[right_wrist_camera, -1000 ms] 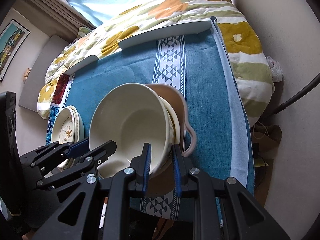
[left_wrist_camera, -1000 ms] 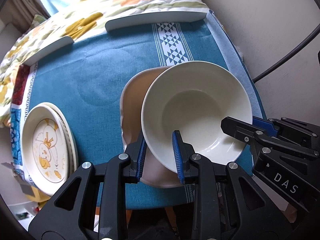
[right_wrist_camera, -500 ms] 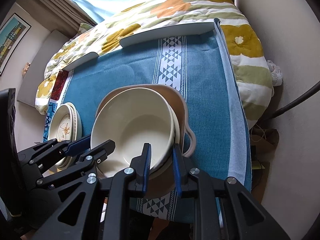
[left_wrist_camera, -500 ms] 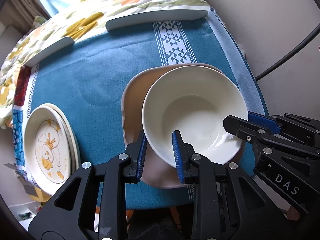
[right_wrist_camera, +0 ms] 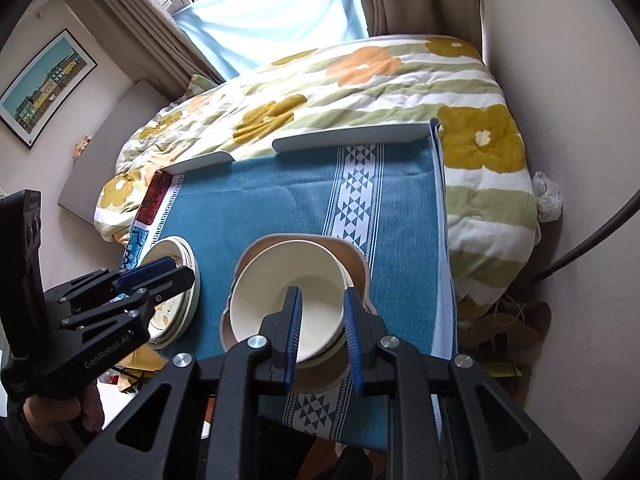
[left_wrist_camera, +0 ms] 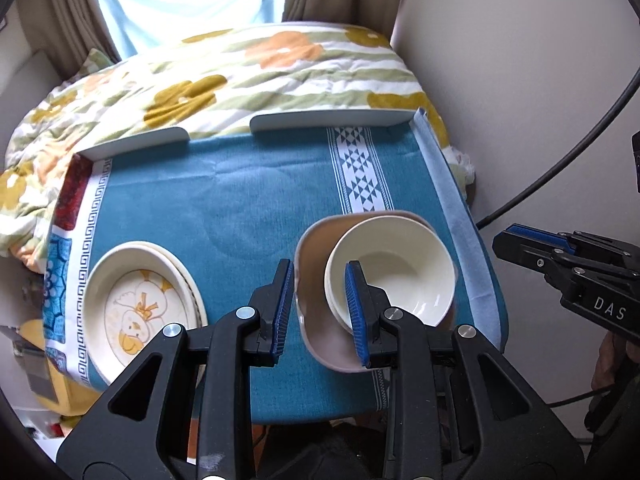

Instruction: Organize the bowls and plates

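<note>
A cream bowl [left_wrist_camera: 394, 270] sits nested in a stack inside a tan dish [left_wrist_camera: 320, 336] on the blue cloth; it also shows in the right wrist view [right_wrist_camera: 276, 292]. A stack of cream plates with a duck picture [left_wrist_camera: 136, 312] lies at the left [right_wrist_camera: 176, 280]. My left gripper [left_wrist_camera: 320, 312] is open and empty, raised above the bowl's near left rim. My right gripper [right_wrist_camera: 320, 332] is open and empty, raised above the bowl's near right rim. It shows at the right edge of the left wrist view [left_wrist_camera: 568, 264].
The blue patterned cloth [left_wrist_camera: 224, 200] covers a small table with white raised rails [left_wrist_camera: 332, 118] at the back. A flowered duvet [right_wrist_camera: 320, 80] lies behind. A wall and a black cable [left_wrist_camera: 560, 168] are at the right.
Both grippers let go of the cream bowl, opened and drew back and up. The bowl now rests in the tan dish.
</note>
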Action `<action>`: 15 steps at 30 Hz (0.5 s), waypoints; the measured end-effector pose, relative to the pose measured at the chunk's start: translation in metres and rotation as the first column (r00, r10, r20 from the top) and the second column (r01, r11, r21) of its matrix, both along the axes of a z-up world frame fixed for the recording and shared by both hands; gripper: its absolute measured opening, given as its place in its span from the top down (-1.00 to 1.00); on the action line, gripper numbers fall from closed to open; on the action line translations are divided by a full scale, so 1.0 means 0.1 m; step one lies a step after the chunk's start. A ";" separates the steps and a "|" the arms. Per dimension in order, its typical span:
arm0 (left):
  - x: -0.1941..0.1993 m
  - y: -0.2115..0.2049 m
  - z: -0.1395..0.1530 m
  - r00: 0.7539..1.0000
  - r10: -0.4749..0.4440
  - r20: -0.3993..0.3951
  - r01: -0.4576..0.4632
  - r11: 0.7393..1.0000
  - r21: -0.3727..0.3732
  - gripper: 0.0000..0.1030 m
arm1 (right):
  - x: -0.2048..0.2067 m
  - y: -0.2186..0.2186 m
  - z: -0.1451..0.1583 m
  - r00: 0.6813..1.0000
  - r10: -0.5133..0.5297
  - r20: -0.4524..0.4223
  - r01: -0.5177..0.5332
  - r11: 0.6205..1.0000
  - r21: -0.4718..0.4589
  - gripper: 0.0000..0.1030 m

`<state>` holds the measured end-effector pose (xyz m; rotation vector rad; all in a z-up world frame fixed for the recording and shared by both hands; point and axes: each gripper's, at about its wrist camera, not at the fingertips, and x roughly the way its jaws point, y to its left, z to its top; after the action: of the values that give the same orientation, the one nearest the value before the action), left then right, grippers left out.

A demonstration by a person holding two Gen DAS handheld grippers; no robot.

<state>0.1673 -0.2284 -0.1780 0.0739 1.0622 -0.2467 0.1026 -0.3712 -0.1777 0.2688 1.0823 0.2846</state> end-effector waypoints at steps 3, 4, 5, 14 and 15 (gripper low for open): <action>-0.03 0.04 0.08 0.999 -0.014 0.033 0.012 0.999 0.035 -0.77 | -0.09 -0.03 0.16 0.997 0.011 0.072 -0.008 0.999 -0.048 -0.44; -0.07 0.06 0.11 0.998 -0.022 0.065 0.019 0.999 0.047 -0.99 | -0.12 -0.04 0.19 0.996 0.013 0.090 -0.006 0.998 -0.069 -0.93; -0.09 0.08 0.12 0.995 -0.038 0.089 0.034 0.998 0.052 -0.99 | -0.15 -0.05 0.22 0.995 0.019 0.101 -0.010 0.996 -0.085 -0.97; 0.11 0.18 -0.51 0.967 -0.138 -0.213 0.158 0.984 0.078 -0.99 | -0.01 0.00 -0.25 0.988 0.048 -0.149 -0.088 0.957 -0.276 -0.97; 0.13 0.18 -0.60 0.960 -0.143 -0.240 0.168 0.982 0.084 -0.99 | 0.01 0.02 -0.35 0.981 0.053 -0.186 -0.105 0.953 -0.283 -0.97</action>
<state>0.1806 -0.2109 -0.2384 0.2269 1.3056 -0.3492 0.1038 -0.3692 -0.2128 -0.0153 1.2963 0.1713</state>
